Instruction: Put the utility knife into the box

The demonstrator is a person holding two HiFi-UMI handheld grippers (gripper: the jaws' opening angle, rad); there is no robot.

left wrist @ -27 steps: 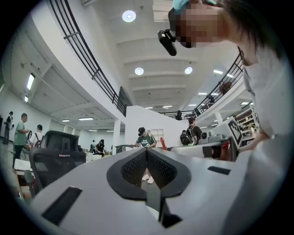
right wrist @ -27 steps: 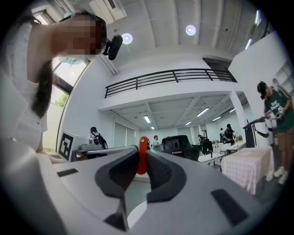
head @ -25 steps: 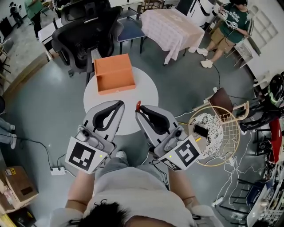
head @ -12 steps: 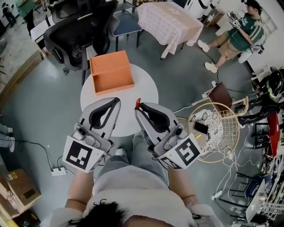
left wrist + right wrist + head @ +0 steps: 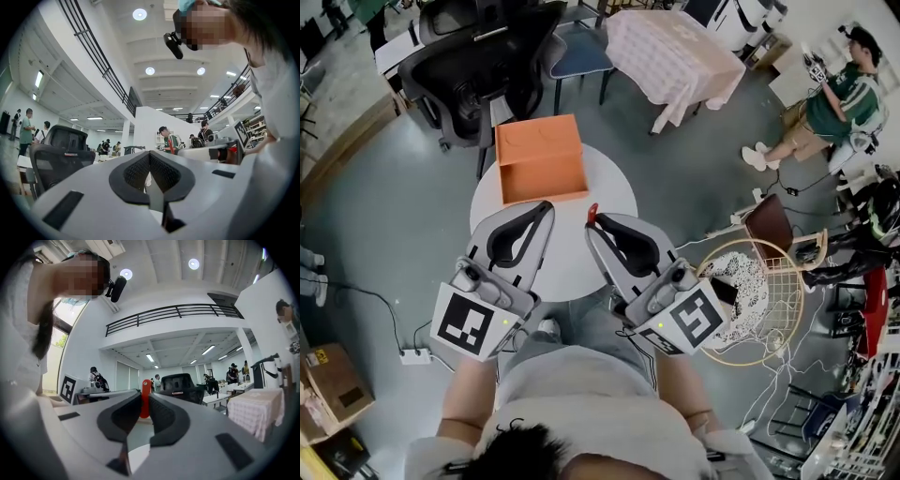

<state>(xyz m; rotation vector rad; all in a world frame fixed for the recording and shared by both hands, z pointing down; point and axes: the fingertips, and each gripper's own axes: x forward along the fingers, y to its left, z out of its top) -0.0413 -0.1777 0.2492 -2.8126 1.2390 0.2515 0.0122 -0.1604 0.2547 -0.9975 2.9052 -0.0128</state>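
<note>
While both grippers are held side by side above the round white table (image 5: 581,258), the red utility knife (image 5: 592,215) (image 5: 145,399) is clamped between the jaw tips of the right gripper (image 5: 591,225) (image 5: 142,401), with one end seen sticking out past them. The jaws of the left gripper (image 5: 548,205) (image 5: 150,155) are pressed together with nothing between them. The open orange box (image 5: 546,195) is set on the table's far side, beyond both grippers and apart from the knife, with the left gripper's tips just short of its near wall.

Black office chair (image 5: 459,80) and draped table (image 5: 675,56) on grey floor (image 5: 384,206)
</note>
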